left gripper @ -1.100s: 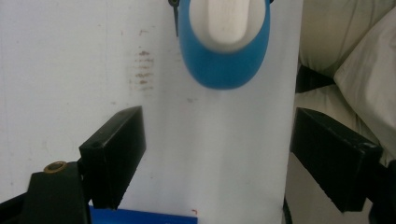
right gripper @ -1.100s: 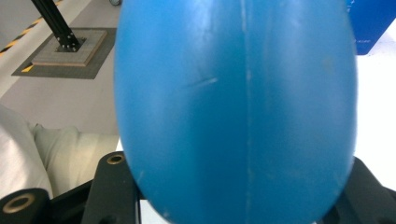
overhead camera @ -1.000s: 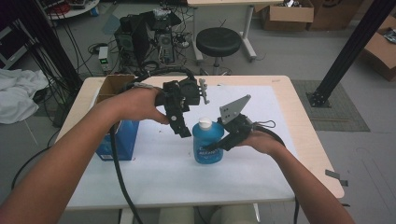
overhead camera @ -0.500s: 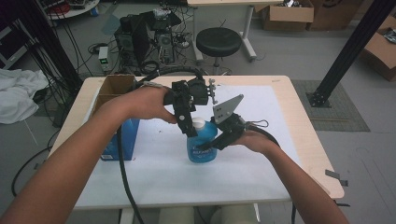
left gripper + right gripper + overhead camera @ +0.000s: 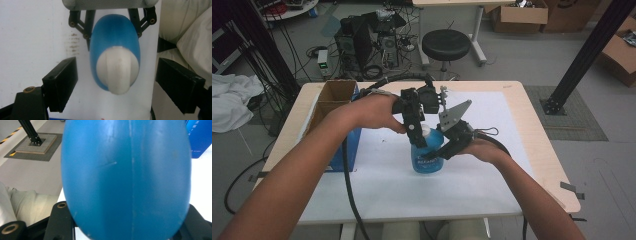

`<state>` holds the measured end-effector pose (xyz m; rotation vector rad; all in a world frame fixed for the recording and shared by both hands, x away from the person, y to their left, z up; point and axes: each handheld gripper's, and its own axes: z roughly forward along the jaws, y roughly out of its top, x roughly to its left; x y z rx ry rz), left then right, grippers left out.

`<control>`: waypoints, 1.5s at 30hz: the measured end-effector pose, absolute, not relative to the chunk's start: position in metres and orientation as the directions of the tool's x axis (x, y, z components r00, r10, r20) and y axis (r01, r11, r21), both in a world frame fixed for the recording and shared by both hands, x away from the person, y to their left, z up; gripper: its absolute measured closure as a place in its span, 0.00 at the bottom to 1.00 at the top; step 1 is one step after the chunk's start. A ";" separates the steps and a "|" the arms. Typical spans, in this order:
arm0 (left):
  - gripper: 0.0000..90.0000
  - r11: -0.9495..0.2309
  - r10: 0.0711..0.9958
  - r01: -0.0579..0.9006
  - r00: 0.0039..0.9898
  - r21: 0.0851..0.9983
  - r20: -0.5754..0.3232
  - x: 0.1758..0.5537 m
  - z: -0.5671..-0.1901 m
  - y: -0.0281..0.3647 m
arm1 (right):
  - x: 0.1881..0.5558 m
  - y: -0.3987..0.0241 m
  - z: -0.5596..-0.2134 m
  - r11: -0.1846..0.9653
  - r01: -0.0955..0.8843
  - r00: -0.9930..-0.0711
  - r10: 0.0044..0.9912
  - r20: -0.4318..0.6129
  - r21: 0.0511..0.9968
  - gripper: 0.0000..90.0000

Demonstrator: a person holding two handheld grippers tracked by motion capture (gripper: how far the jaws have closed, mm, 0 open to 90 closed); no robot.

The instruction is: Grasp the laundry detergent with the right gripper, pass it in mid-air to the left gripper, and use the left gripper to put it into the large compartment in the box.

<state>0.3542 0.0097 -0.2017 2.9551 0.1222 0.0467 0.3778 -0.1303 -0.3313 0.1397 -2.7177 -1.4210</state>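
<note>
We hold the blue bottle [image 5: 428,156] upright on the white table sheet [image 5: 377,175], right gripper [image 5: 443,148] clamped on its body, left gripper [image 5: 117,82] spread above the white cap [image 5: 117,70]; next, we judge, close on the cap and twist.

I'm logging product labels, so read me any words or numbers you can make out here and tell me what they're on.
Blue bottle: white label print, too blurred to read.
Blue box: small white print, too small to read.
White cap: no text.
Nothing else legible.
</note>
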 end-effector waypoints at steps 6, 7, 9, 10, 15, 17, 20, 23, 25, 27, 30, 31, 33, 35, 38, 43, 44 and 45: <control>0.21 -0.983 0.076 0.071 0.997 0.171 0.022 0.355 -0.210 0.006 | 0.377 -0.129 -0.329 0.569 -0.045 -0.993 -0.116 0.026 0.821 0.50; 0.21 -0.982 0.077 0.072 0.997 0.172 0.020 0.355 -0.212 0.005 | 0.377 -0.129 -0.329 0.569 -0.046 -0.993 -0.117 0.025 0.821 0.50; 0.21 -0.983 0.075 0.070 0.997 0.167 0.021 0.356 -0.214 0.005 | 0.377 -0.128 -0.328 0.567 -0.052 -0.993 -0.120 0.020 0.822 0.50; 0.21 -0.984 0.073 0.069 0.997 0.165 0.019 0.356 -0.215 0.005 | 0.377 -0.128 -0.328 0.566 -0.052 -0.993 -0.120 0.020 0.823 0.50; 0.21 -0.984 0.069 0.065 0.997 0.164 0.016 0.356 -0.221 0.004 | 0.377 -0.128 -0.326 0.564 -0.046 -0.992 -0.120 0.026 0.825 0.50; 0.21 -0.984 0.068 0.065 0.998 0.165 0.016 0.355 -0.222 0.004 | 0.377 -0.128 -0.326 0.566 -0.042 -0.993 -0.118 0.031 0.824 0.50; 0.21 -0.984 0.066 0.062 0.998 0.167 0.017 0.356 -0.225 0.004 | 0.376 -0.128 -0.325 0.570 -0.041 -0.992 -0.119 0.033 0.821 0.50; 0.21 -0.985 0.065 0.061 0.998 0.159 0.021 0.356 -0.228 0.004 | 0.376 -0.127 -0.325 0.573 -0.037 -0.993 -0.116 0.036 0.819 0.50; 0.21 -0.985 0.066 0.062 0.998 0.161 0.019 0.356 -0.228 0.005 | 0.376 -0.128 -0.324 0.571 -0.034 -0.993 -0.115 0.040 0.820 0.50; 0.22 -0.985 0.065 0.060 0.998 0.161 0.021 0.356 -0.228 0.005 | 0.376 -0.128 -0.324 0.570 -0.034 -0.993 -0.116 0.039 0.821 0.50; 0.22 -0.984 0.067 0.062 0.998 0.165 0.021 0.356 -0.229 0.006 | 0.376 -0.128 -0.324 0.570 -0.033 -0.993 -0.115 0.040 0.821 0.50; 0.22 -0.984 0.067 0.062 0.998 0.168 0.019 0.356 -0.229 0.006 | 0.376 -0.128 -0.323 0.569 -0.034 -0.993 -0.115 0.038 0.821 0.50; 0.23 -0.984 0.068 0.064 0.998 0.169 0.019 0.356 -0.229 0.006 | 0.376 -0.127 -0.323 0.571 -0.031 -0.993 -0.114 0.042 0.820 0.50; 0.23 -0.984 0.064 0.060 0.998 0.165 0.019 0.356 -0.230 0.006 | 0.376 -0.127 -0.323 0.573 -0.028 -0.993 -0.113 0.045 0.819 0.50; 0.24 -0.984 0.063 0.058 0.998 0.168 0.022 0.355 -0.231 0.006 | 0.376 -0.126 -0.324 0.573 -0.031 -0.992 -0.116 0.044 0.819 0.50; 0.27 -0.984 0.060 0.056 0.998 0.168 0.022 0.355 -0.231 0.007 | 0.376 -0.126 -0.324 0.574 -0.029 -0.992 -0.114 0.045 0.819 0.50; 0.28 -0.985 0.055 0.050 0.998 0.167 0.025 0.355 -0.231 0.006 | 0.376 -0.126 -0.324 0.572 -0.031 -0.993 -0.114 0.041 0.819 0.50; 0.28 -0.985 0.055 0.050 0.998 0.167 0.025 0.355 -0.231 0.006 | 0.376 -0.126 -0.324 0.572 -0.031 -0.993 -0.114 0.041 0.819 0.50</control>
